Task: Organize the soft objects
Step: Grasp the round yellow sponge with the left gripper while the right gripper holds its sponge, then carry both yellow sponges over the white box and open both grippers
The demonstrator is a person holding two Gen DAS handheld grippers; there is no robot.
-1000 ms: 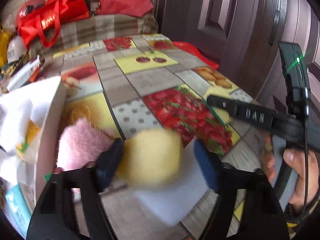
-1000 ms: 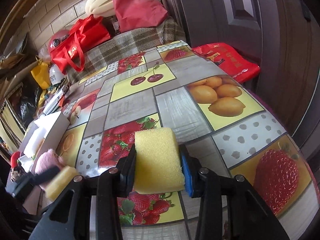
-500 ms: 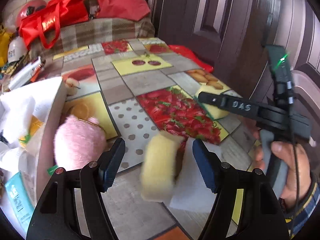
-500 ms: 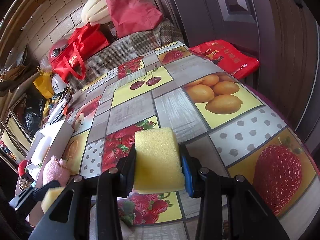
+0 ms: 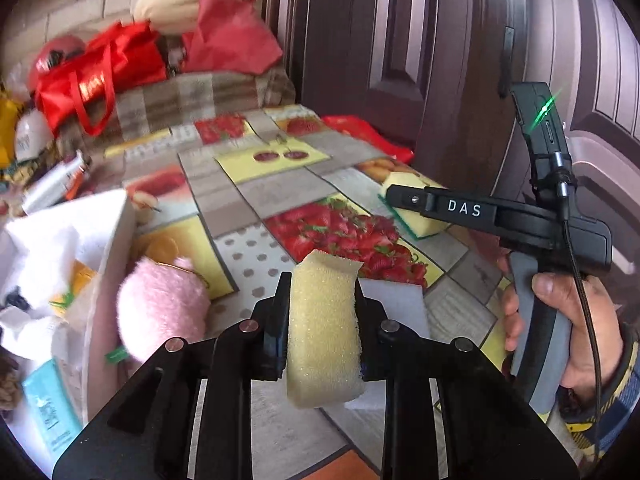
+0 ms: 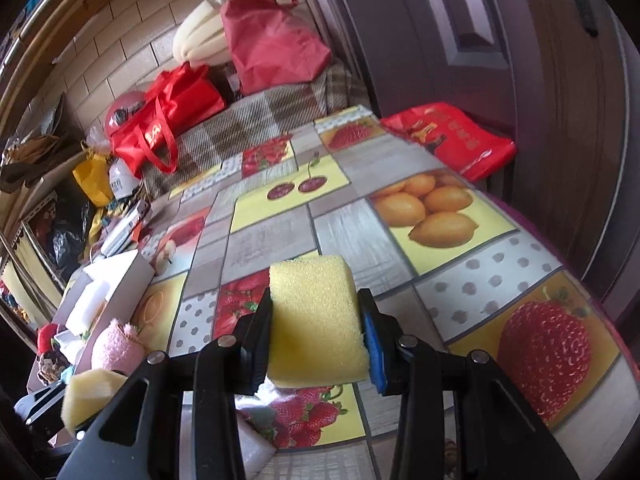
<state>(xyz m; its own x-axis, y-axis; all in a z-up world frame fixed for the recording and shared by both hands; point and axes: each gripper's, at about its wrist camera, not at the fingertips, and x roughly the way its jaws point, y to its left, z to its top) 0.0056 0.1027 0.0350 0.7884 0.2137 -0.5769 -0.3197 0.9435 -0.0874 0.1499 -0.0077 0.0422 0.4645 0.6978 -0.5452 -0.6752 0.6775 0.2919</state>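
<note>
Left wrist: left gripper now reclamps pale sponge; right gripper stays clamping yellow sponge

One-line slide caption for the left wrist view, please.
Left gripper clamps a yellow foam sponge above the fruit-print tablecloth, a pink plush toy beside it.

Each camera sits just behind its own jaws and looks forward, low and close over the desk with the fruit-picture cloth. Both see the fluffy pink soft toy and shiny red bag.
</note>
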